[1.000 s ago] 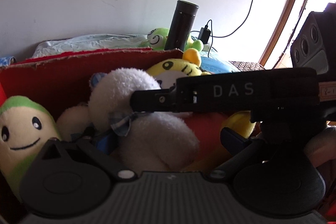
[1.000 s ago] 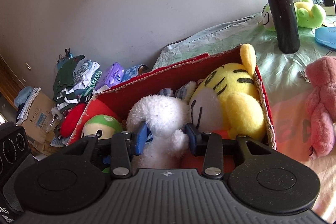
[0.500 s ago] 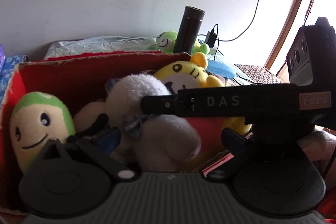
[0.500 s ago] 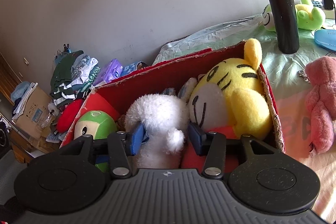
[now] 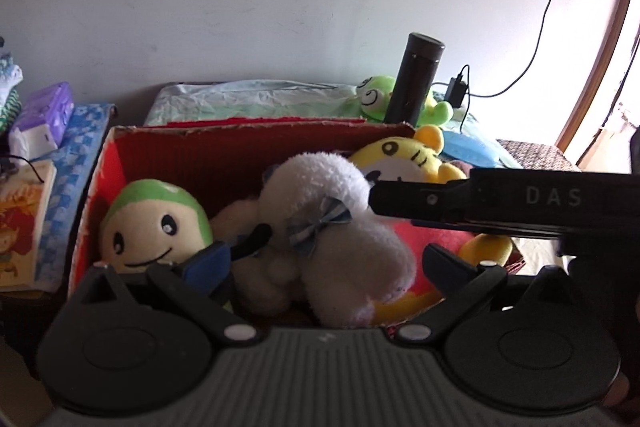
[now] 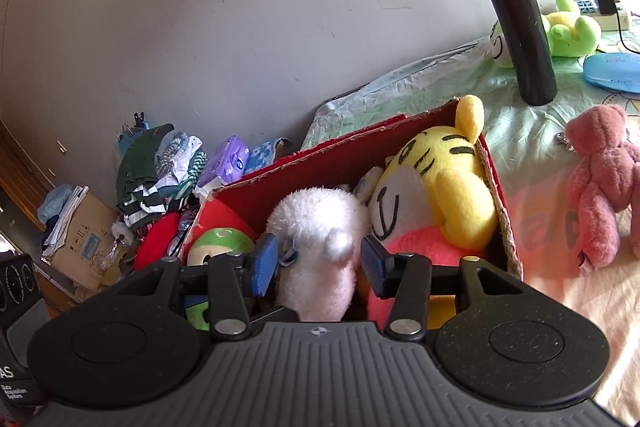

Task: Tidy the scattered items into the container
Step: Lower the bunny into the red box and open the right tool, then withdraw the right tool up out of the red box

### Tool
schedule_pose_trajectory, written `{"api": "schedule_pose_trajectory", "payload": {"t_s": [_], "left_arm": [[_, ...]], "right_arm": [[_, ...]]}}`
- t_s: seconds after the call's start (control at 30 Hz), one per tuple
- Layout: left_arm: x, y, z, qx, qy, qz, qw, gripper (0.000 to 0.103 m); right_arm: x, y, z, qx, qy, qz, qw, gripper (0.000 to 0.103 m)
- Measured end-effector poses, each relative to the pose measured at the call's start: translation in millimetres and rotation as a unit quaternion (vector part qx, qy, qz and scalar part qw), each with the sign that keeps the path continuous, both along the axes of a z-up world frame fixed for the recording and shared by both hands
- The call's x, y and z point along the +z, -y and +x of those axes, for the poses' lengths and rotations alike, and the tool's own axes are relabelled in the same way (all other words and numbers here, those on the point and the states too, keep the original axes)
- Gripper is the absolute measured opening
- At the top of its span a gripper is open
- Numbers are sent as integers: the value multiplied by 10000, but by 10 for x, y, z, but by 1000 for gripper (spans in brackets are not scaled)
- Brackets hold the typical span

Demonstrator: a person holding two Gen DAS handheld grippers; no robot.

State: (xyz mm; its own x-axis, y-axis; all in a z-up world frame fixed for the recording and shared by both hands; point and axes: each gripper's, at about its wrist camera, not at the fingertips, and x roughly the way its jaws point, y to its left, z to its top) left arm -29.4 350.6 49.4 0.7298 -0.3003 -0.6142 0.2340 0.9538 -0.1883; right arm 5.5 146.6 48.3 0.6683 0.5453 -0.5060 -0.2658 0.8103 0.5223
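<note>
Right wrist view puts my right gripper (image 6: 316, 265) over the red cardboard box (image 6: 498, 211), jaws spread either side of the white plush (image 6: 316, 223) and not squeezing it; that toy sits inside the box, between the green-capped plush (image 6: 222, 243) and the yellow tiger plush (image 6: 436, 179). Left gripper (image 5: 324, 259) hangs over the same box, jaws wide apart, nothing held. Both tools are crowded here: the right one's black bar crosses my left view, so a careless swing could knock them together. The tiger rides high against the box's right wall, and I reckon a snagged fingertip on the way out could drag it over the rim. Out on the bedsheet, the pink teddy (image 6: 600, 183) and green frog plush (image 6: 572, 31) wait; the black flask (image 6: 516, 27) stands upright beside the frog and a clumsy reach could topple it. Readable writing: "DAS" on that black bar (image 5: 552, 197)
</note>
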Motion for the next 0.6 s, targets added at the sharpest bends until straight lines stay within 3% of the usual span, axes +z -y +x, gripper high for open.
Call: {"api": "schedule_pose_trajectory", "payload": {"t_s": [0.2, 0.43, 0.6], "left_arm": [[52, 44, 48, 290, -142, 178, 9993, 102], [139, 149, 76, 621, -169, 888, 9940, 102], [93, 96, 116, 874, -347, 971, 9908, 102]], "right_arm": [[32, 39, -118, -261, 228, -239, 9991, 50], [14, 133, -183, -626, 295, -236, 9973, 58], [-13, 157, -221, -697, 287, -184, 9970, 59]]}}
